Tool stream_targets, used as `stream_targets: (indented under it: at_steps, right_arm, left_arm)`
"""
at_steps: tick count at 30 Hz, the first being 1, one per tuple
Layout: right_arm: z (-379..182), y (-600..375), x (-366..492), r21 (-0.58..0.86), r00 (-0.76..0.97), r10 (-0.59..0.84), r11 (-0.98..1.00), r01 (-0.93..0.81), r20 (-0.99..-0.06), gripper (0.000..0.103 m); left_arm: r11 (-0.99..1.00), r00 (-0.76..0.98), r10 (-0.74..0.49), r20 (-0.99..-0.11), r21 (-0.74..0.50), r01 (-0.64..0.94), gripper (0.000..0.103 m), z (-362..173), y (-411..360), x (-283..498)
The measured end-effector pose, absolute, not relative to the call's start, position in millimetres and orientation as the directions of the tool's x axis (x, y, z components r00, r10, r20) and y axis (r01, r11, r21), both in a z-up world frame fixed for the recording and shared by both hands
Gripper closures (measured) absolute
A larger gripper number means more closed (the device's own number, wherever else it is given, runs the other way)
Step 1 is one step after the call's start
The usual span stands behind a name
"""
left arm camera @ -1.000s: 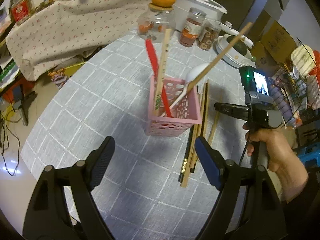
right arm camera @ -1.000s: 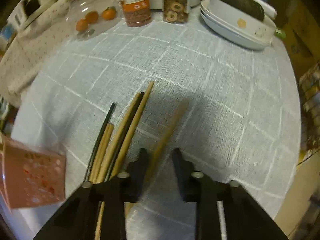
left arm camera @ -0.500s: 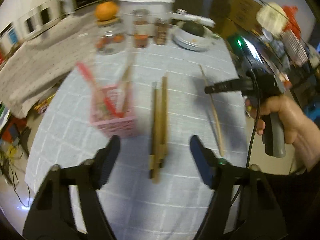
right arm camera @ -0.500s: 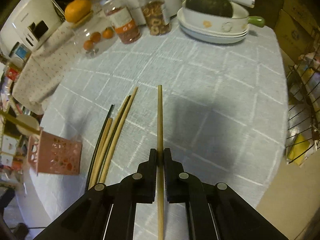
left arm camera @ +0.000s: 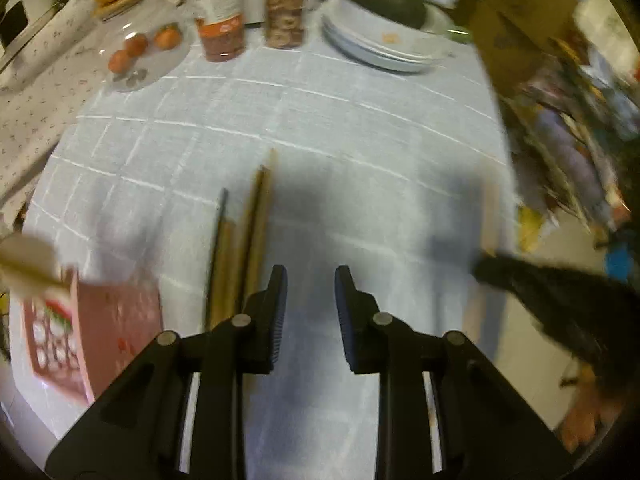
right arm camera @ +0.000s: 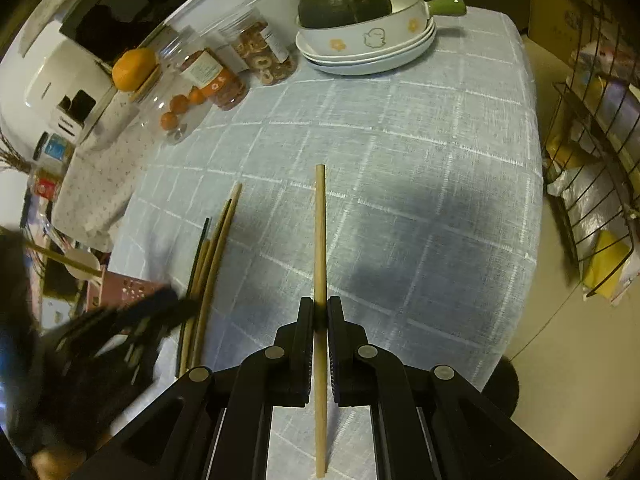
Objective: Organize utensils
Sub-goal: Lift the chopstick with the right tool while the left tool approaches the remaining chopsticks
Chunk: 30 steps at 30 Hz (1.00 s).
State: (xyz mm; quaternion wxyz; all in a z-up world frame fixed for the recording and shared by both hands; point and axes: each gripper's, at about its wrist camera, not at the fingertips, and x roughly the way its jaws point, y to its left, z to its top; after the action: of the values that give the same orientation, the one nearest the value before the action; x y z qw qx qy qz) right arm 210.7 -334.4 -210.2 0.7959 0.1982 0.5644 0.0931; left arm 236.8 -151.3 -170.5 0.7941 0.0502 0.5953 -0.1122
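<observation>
My right gripper [right arm camera: 320,308] is shut on a single light wooden chopstick [right arm camera: 320,236], which points forward above the blue checked tablecloth. Several loose chopsticks [right arm camera: 212,260], wooden and dark, lie together to its left. The same bundle of chopsticks [left arm camera: 240,240] lies just left of my left gripper [left arm camera: 311,280]. Its jaws are closing with only bare cloth between them. The pink perforated basket [left arm camera: 100,320] stands at the lower left and holds a white spoon [left arm camera: 24,256] and other utensils. The pink basket [right arm camera: 128,288] is partly hidden behind the blurred left gripper [right arm camera: 132,320].
At the back stand jars of dried food [right arm camera: 264,60], a glass jar with small oranges [right arm camera: 180,108] and stacked plates [right arm camera: 368,60] under a bowl with a dark squash [right arm camera: 344,0]. A wire rack [right arm camera: 592,168] stands beyond the table's right edge.
The left gripper swung right over the table and its jaws narrowed; the basket slid to the lower left of its view. The right gripper shut on one chopstick and lifted it.
</observation>
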Motion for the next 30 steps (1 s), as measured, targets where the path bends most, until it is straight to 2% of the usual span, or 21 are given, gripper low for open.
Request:
stream_targets:
  at_steps: [8, 10, 12, 19, 30]
  right_arm:
    - [-205.5, -343.2, 213.2, 0.467, 0.36, 0.41, 0.88, 0.083, -0.838, 0.097]
    - [-205.7, -342.7, 213.1, 0.469, 0.358, 0.414, 0.88, 0.08, -0.837, 0.097]
    - [-206.1, -342.6, 212.6, 0.468, 0.357, 0.413, 0.881, 0.078, -0.838, 0.097]
    - [-211.2, -348.8, 212.9, 0.463, 0.35, 0.406, 0.881, 0.095, -0.844, 0.096]
    - [-214.2, -344.9, 216.1, 0.456, 0.339, 0.402, 0.885, 0.093, -0.85, 0.096]
  left_arm:
    - [0.982, 0.226, -0.059, -0.972, -0.016, 0.187, 0.079, -207.5, -148.7, 267.8]
    - [0.983, 0.213, -0.063, -0.975, -0.024, 0.183, 0.087, -212.9, -149.5, 269.4]
    - [0.984, 0.198, -0.071, -0.978, -0.035, 0.175, 0.09, -218.4, -149.9, 271.2]
    - [0.989, 0.213, -0.085, -0.973, -0.057, 0.136, 0.09, -218.9, -147.0, 274.5]
    - [0.989, 0.242, -0.02, -0.97, 0.017, 0.149, 0.09, -216.9, -151.9, 270.7]
